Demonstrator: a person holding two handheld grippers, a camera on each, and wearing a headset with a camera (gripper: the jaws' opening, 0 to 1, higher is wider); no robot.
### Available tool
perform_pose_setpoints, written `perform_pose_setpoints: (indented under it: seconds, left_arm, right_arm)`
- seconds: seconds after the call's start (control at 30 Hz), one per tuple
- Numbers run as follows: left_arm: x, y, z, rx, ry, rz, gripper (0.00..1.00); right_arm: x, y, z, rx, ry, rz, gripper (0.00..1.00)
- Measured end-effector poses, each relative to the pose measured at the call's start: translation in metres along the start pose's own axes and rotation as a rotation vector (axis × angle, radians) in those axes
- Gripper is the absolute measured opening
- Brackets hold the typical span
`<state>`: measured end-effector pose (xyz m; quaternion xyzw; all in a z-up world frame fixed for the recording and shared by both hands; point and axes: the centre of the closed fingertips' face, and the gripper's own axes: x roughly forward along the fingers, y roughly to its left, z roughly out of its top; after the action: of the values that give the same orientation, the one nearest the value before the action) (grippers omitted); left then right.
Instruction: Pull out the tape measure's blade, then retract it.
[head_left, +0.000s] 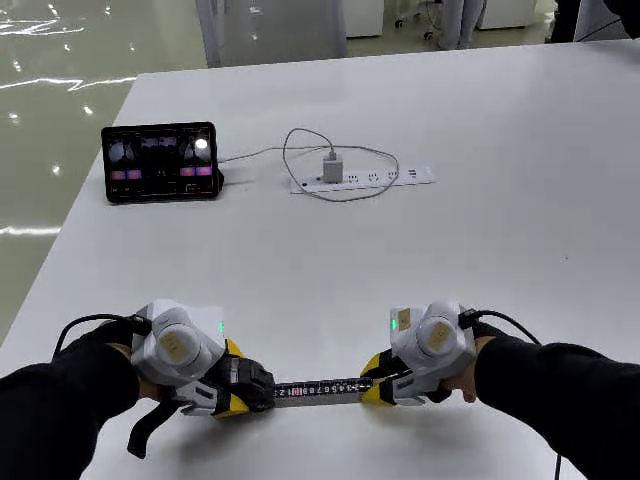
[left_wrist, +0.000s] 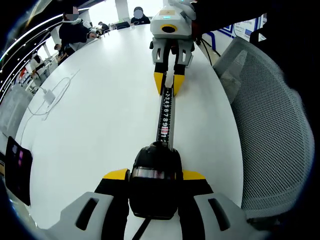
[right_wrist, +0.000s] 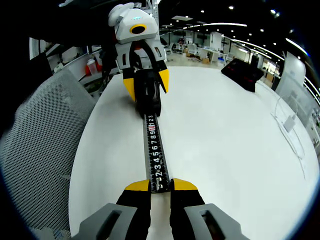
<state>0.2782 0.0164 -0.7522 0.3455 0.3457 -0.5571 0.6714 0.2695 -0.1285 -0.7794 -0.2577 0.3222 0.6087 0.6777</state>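
Already the black plastic tape measure case (left_wrist: 154, 192) sits clamped in the left gripper (left_wrist: 155, 176), bottom centre of the head view. The right gripper (right_wrist: 160, 186) pinches the tip of its white numbered blade (right_wrist: 153, 145), drawn out a short way. More pulling may remain before retraction.

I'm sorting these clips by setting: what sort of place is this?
Likely an open-plan office or lab: a big white table with a tablet and power strip, a mesh office chair, rows of desks under ceiling lights. The left gripper clamps the tape measure, the right gripper its blade.
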Motion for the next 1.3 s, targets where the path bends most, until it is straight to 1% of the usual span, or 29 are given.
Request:
perform_pose_setpoints:
  seconds: [0.27, 0.67, 1.3]
  left_arm:
    - [0.001, 0.0, 0.0, -0.001, -0.001, 0.001, 0.32]
    - [0.0, 0.0, 0.0, -0.004, -0.005, 0.005, 0.32]
    - [0.0, 0.001, 0.0, -0.006, -0.005, 0.009, 0.32]
  right_arm:
    - [-0.007, 0.0, -0.008, -0.013, 0.015, 0.001, 0.1]
    - [-0.016, 0.0, -0.017, 0.005, -0.002, -0.005, 0.1]
    - [-0.027, -0.002, -0.03, 0.019, -0.004, -0.006, 0.1]
